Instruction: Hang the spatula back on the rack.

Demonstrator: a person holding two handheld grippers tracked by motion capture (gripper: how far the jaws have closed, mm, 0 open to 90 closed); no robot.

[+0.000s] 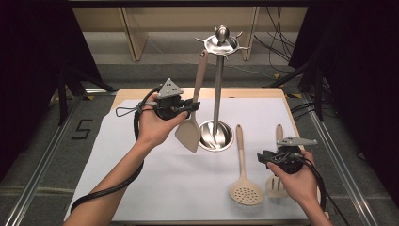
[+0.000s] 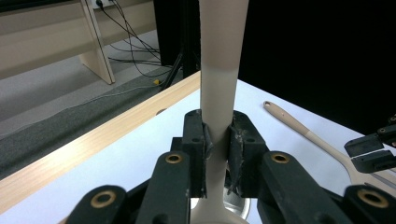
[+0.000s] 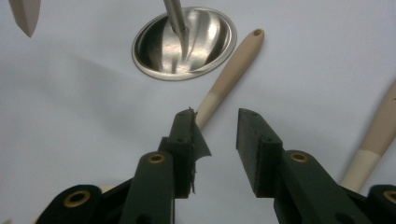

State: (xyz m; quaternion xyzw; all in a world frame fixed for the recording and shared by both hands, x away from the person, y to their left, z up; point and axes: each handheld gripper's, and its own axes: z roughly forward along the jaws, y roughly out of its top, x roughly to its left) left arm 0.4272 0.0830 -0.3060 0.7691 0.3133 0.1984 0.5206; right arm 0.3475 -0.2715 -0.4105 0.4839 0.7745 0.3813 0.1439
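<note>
My left gripper [image 1: 192, 107] is shut on the neck of a beige spatula [image 1: 189, 134], which it holds upright above the table, blade down and handle up beside the steel utensil stand [image 1: 216, 89]. In the left gripper view the pads clamp the spatula's shaft [image 2: 217, 93]. My right gripper [image 1: 261, 157] hovers open at the table's right, nothing between its jaws [image 3: 215, 135]. A beige skimmer [image 1: 243, 176] lies flat under it, its handle [image 3: 229, 70] pointing at the stand's round base [image 3: 184, 42]. A slotted turner [image 1: 277, 181] lies partly under the right hand.
White paper [image 1: 155, 188] covers the wooden table [image 1: 127, 94]. The stand's hook ring [image 1: 221, 44] sits at the top of its pole. Cables trail from both grippers; dark curtains and a metal rail [image 1: 42, 155] flank the table.
</note>
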